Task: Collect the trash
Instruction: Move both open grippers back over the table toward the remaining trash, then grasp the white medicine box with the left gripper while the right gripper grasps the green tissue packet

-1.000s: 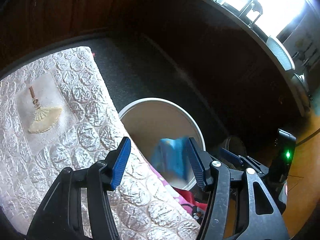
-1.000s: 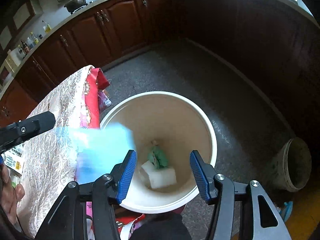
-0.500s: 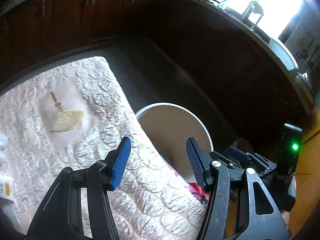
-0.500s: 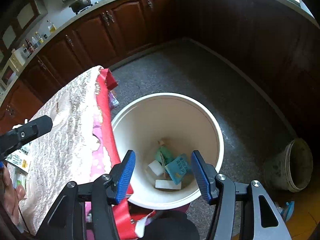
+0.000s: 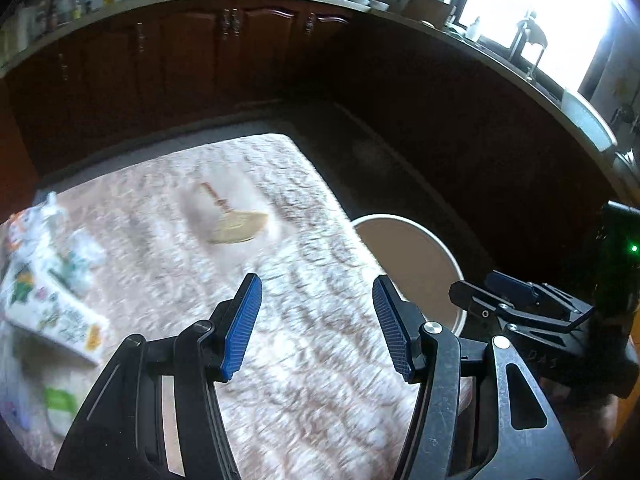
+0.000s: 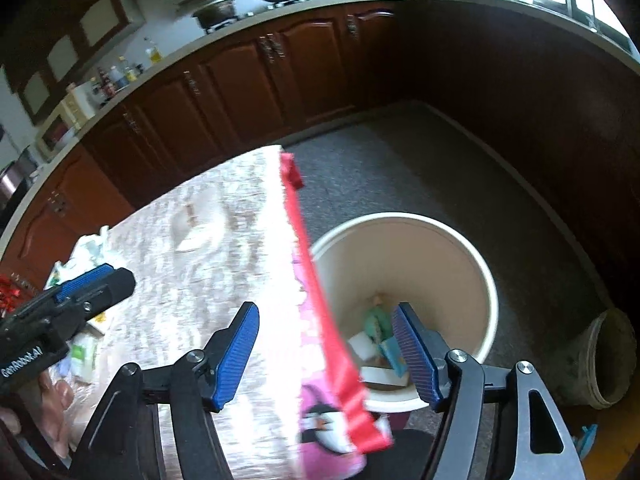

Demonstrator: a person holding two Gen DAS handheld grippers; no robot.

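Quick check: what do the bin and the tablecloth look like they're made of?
Bin: probably plastic, with a smooth cream wall, thin even rim and slight sheen. Tablecloth: looks like quilted satin-like fabric, with a puffy stitched pattern and glossy highlights; blur leaves the weave unclear.

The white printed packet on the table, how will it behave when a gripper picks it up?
The packet looks like a soft rectangular pack, so it would probably be light and dent a little between the fingers. Its wrapper seems glossy, so it may slip under a loose grip. It lies flat on the quilted tablecloth, so it should slide rather than roll if pushed.
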